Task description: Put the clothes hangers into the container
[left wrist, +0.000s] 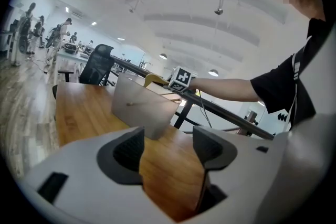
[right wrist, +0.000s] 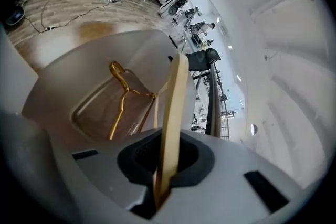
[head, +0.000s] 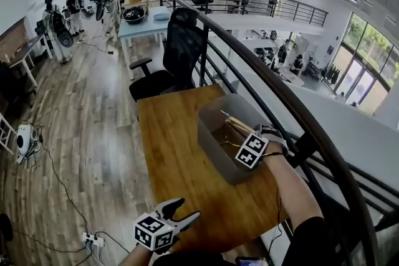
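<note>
Over the grey container [head: 215, 140], my right gripper [right wrist: 164, 162] clamped a wooden clothes hanger [right wrist: 176, 97]; my left gripper [left wrist: 168, 149] hung above the wooden table [head: 181, 159], jaws apart and empty

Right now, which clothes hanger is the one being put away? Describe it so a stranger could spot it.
On the brown wooden table stands a grey plastic container. Over it, the right gripper has its jaws shut on a pale wooden clothes hanger, seen edge-on. Unlike the gold-hooked hanger lying inside the container, it is held up in the jaws.
</note>
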A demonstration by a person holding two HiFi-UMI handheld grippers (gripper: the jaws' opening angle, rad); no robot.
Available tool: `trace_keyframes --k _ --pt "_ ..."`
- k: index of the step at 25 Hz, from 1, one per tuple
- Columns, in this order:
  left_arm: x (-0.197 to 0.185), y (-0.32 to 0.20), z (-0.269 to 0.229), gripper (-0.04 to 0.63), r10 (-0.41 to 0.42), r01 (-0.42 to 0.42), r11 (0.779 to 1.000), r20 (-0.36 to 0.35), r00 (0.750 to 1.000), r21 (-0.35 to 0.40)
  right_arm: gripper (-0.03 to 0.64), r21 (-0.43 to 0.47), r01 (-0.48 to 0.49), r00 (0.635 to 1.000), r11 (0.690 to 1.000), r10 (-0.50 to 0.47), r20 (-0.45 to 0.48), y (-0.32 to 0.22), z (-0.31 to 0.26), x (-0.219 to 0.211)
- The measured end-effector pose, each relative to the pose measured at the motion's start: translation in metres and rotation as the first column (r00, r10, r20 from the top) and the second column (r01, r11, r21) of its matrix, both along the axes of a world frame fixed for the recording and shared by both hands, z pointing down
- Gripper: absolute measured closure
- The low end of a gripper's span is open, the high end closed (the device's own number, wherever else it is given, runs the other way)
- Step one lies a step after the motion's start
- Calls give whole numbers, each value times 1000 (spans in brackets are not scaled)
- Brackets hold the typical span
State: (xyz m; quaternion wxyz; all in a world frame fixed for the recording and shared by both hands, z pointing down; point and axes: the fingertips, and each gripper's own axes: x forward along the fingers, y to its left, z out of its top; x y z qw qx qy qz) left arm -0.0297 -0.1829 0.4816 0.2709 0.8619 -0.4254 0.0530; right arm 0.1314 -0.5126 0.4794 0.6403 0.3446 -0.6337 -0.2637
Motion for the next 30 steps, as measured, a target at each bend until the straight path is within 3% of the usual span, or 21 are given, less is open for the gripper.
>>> trace_keyframes --k 6,10,12,15,23,30 --pt "3 -12 11 301 -6 5 999 -21 1000 -45 618 -69 20 1000 997 -21 -10 -10 32 3" --pt "4 -15 17 301 -3 1 997 -32 999 -76 604 -139 0 999 990 6 46 -11 47 6" --pt "5 -16 18 301 2 -5 996 -37 999 -85 565 -194 -11 998 981 24 66 -9 53 7" --pt "5 -18 19 301 10 -14 996 -41 999 -87 443 -256 -8 997 967 28 77 -6 57 5" --pt "6 -20 21 301 50 -52 996 -23 998 -74 417 -251 26 981 968 24 194 17 36 -1" --pt "8 -28 14 301 80 -80 996 -19 997 -40 425 -192 18 927 981 56 372 41 -4 -4"
